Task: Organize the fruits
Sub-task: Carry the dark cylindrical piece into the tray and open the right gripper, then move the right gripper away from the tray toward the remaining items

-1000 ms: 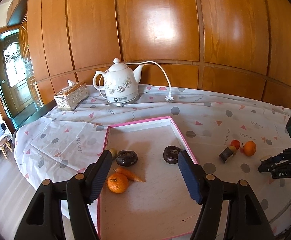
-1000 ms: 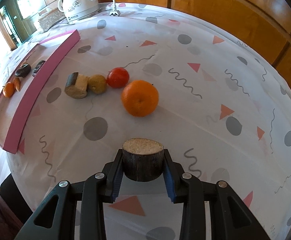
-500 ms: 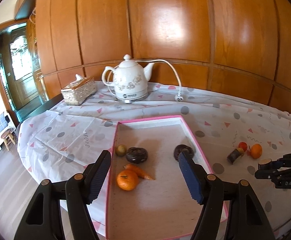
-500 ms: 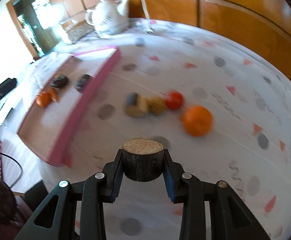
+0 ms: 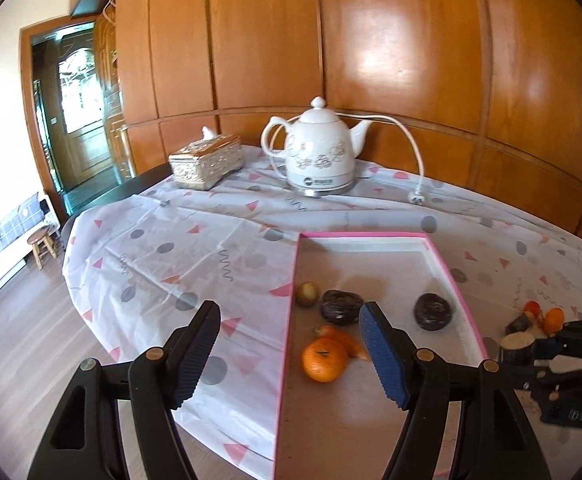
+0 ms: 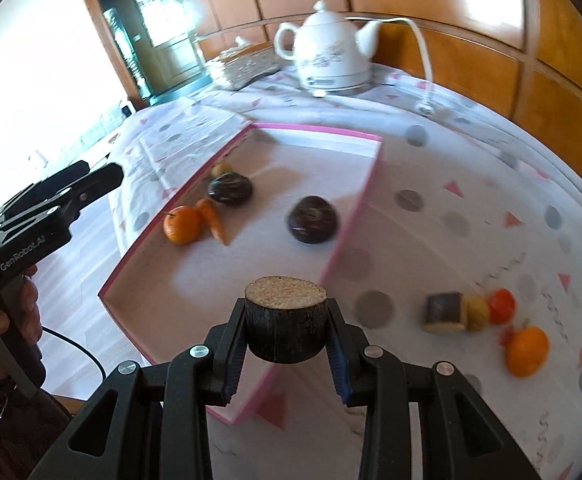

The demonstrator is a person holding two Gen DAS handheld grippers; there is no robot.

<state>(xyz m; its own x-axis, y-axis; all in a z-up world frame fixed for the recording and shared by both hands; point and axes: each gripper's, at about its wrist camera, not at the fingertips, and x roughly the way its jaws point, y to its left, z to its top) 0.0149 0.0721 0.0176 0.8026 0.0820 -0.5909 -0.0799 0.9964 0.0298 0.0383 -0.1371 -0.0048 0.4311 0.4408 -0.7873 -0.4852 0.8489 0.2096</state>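
Right wrist view: the right tool (image 6: 287,354) is pinching a dark cylinder with a pale top (image 6: 285,322), holding it above the near corner of the pink-rimmed tray (image 6: 355,216). The left tool (image 5: 291,348) is hanging spread with nothing between its fingers, over the tray's mandarin (image 5: 324,360).

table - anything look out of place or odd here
The kettle's cord lies unplugged, its plug loose on the tablecloth. Nothing looks spilled or damaged.
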